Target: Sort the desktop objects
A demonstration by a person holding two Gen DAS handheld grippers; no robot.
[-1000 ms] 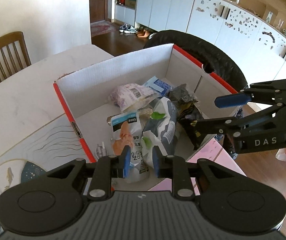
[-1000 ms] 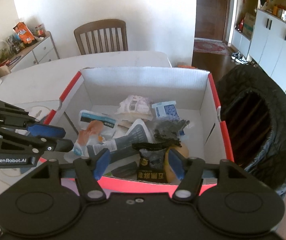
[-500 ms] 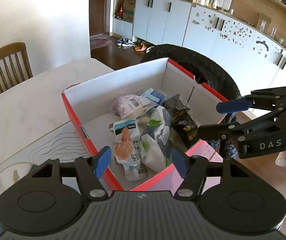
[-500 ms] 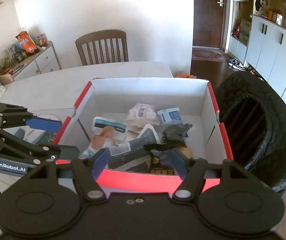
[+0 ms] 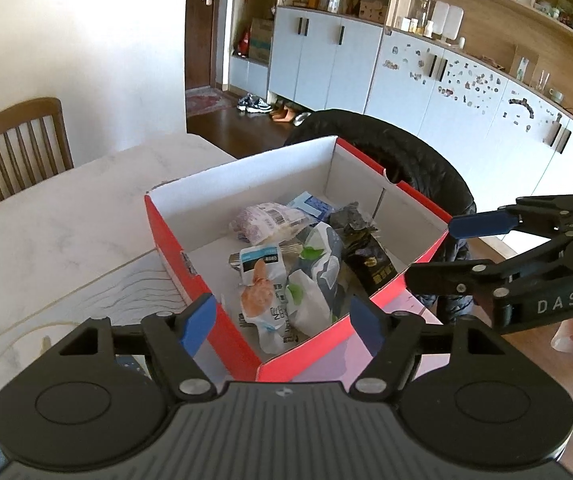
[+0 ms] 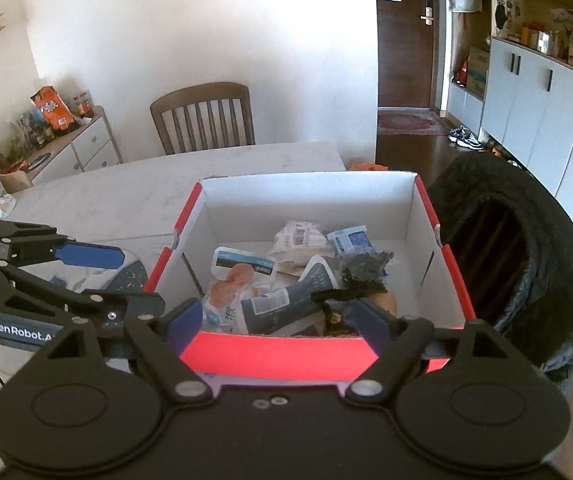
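Note:
A red-and-white cardboard box (image 5: pixel 166 248) (image 6: pixel 278 354) stands on the table and holds several snack packets. Among them are a white packet with an orange picture (image 5: pixel 260 280) (image 6: pixel 234 276), a grey-white pouch (image 5: pixel 322 276) (image 6: pixel 294 296) and a black packet (image 5: pixel 370 264) (image 6: pixel 362 268). My left gripper (image 5: pixel 282 322) (image 6: pixel 142 280) hovers over the box's near left corner, its jaws opening with nothing between them. My right gripper (image 6: pixel 277 320) (image 5: pixel 430 253) hangs in front of the box's near wall, jaws also opening and empty.
The box sits near the edge of a white marble table (image 5: pixel 66 220) with a patterned placemat (image 6: pixel 130 276). A black padded jacket over a chair (image 5: pixel 406 156) (image 6: pixel 526 248) stands right beside the box. A wooden chair (image 6: pixel 206 118) is at the far side.
Both grippers have drawn back and up from the box. The left jaws, nearly shut above the packets a second ago, have spread wide; the right jaws have widened too. The packets lie unmoved.

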